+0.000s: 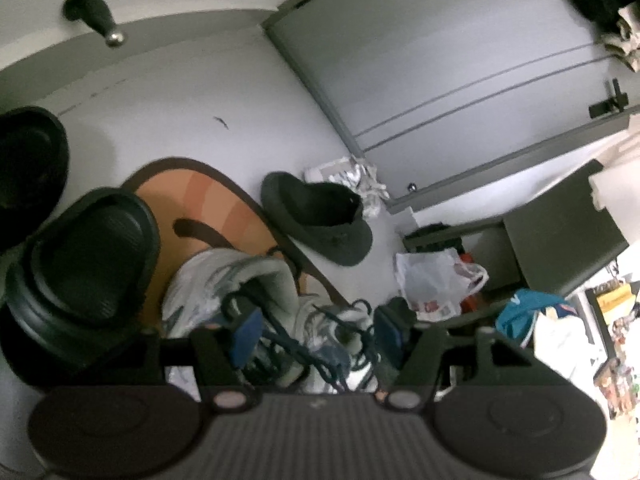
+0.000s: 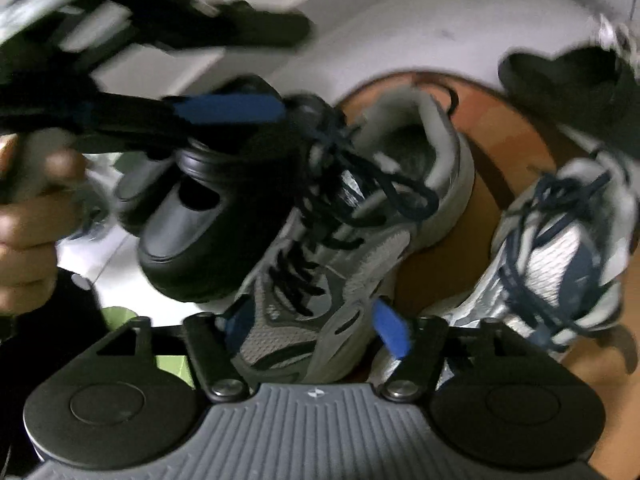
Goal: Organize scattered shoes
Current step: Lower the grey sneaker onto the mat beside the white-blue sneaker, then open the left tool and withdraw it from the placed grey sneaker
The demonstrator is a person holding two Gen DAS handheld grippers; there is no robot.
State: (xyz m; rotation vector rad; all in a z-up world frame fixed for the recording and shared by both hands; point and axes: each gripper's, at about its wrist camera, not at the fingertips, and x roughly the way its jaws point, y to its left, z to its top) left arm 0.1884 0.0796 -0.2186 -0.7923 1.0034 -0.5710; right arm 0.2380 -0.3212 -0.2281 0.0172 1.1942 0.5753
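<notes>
My left gripper hangs open over a pair of grey and white sneakers with dark blue laces; its blue pads stand apart with the laces below them. In the right wrist view my right gripper is open around the toe of the grey sneaker, and the pads do not visibly press on it. The second sneaker lies to the right on the orange mat. A black clog sits against the grey sneaker's left side. The left gripper's blue pad hovers above that clog, held by a hand.
Two black clogs stand left of the orange mat, and a black slipper lies beyond it on the pale floor. Crumpled paper, a plastic bag and a grey cabinet fill the right side.
</notes>
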